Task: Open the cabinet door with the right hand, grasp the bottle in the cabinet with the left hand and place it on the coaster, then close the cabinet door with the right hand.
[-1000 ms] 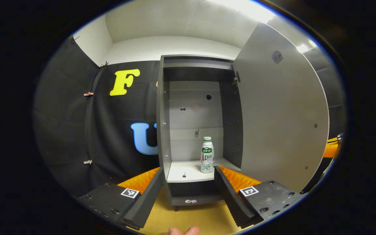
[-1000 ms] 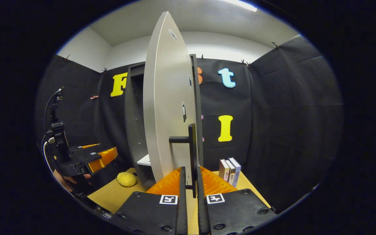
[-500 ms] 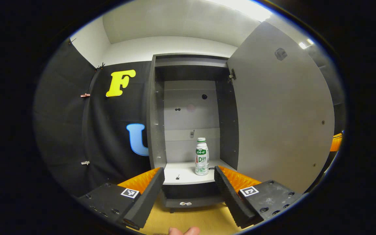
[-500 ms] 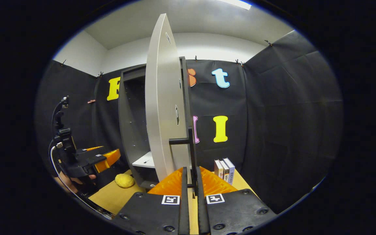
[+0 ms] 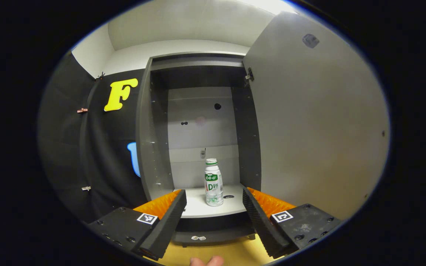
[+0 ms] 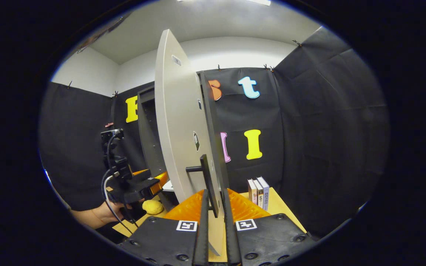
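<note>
In the left gripper view, the left gripper (image 5: 213, 210) has its two fingers spread wide apart with nothing between them, held just in front of the open cabinet (image 5: 150, 140), above the front strip of the wooden desk (image 5: 231, 253). Past the fingertips, the small white bottle (image 5: 213, 181) with a green cap stands upright on the cabinet's white bottom shelf (image 5: 198, 207), near the shelf's front edge and toward its right side. The cabinet door (image 5: 316, 125) is swung out to the right of the opening. In the right gripper view, the right gripper (image 6: 213, 214) is clamped on the lower end of the door's black bar handle (image 6: 208, 183), both fingers pressing on it. Farther off on the desk, a yellow sponge-like lump (image 6: 152, 207) lies by the cabinet's foot, beside the left gripper in a hand (image 6: 111, 212). Three books (image 6: 258, 192) stand upright near the desk's back edge.
</note>
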A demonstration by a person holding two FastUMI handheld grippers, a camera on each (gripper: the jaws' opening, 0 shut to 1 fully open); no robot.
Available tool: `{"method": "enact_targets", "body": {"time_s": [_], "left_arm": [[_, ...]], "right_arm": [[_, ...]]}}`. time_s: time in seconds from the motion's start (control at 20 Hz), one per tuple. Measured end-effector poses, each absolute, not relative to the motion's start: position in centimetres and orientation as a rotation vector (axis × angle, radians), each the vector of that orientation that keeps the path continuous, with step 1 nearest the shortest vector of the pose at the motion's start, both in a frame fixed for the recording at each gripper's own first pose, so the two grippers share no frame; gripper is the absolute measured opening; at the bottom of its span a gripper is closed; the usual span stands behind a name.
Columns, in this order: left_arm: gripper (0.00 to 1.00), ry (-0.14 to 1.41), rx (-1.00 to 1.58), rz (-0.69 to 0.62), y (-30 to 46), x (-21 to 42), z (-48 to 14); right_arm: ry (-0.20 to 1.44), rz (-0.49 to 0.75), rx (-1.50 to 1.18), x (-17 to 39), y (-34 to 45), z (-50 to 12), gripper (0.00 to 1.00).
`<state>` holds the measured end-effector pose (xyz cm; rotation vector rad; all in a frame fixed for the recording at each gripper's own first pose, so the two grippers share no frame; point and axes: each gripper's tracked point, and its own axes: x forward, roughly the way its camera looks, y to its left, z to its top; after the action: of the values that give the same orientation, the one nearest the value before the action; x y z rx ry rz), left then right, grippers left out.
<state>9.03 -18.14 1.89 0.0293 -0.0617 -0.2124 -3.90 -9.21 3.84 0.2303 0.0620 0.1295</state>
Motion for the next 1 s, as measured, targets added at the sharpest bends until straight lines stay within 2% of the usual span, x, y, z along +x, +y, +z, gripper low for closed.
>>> {"method": "enact_targets", "body": {"time_s": [0.05,0.1,0.2,0.3,0.4,0.45,0.5,0.55,1.0], "left_arm": [[0.99,-0.064,0.03,-0.213,-18.7,9.8,1.9],[0.99,-0.066,0.035,-0.214,-19.2,10.6,1.9],[0.96,-0.069,0.042,-0.213,-19.9,12.3,1.9],[0.99,-0.075,0.038,-0.205,-20.3,13.8,1.7],[0.96,-0.074,0.031,-0.194,-20.7,15.6,1.4],[0.96,-0.068,0.034,-0.187,-20.7,16.6,1.1],[0.96,-0.064,0.041,-0.178,-20.8,17.5,0.9],[0.96,-0.064,0.047,-0.169,-20.7,18.6,0.6],[0.96,0.003,0.006,-0.128,-21.6,27.2,-3.9]], "right_arm": [[0.075,0.115,0.244,-4.0,-10.0,3.4,0.34],[0.089,0.088,0.245,-4.1,-10.9,3.0,0.39],[0.092,0.043,0.214,-3.9,-12.7,2.5,0.74],[0.053,0.001,0.181,-3.6,-14.2,2.9,0.98],[0.01,-0.026,0.176,-3.1,-15.3,3.2,1.0],[0.001,-0.041,0.185,-2.8,-15.9,3.1,0.97],[0.014,-0.045,0.196,-2.5,-16.5,2.3,1.0],[0.04,-0.052,0.203,-2.3,-16.9,1.3,0.97],[0.066,-0.125,0.148,-1.1,-20.3,-0.1,0.98]]}}
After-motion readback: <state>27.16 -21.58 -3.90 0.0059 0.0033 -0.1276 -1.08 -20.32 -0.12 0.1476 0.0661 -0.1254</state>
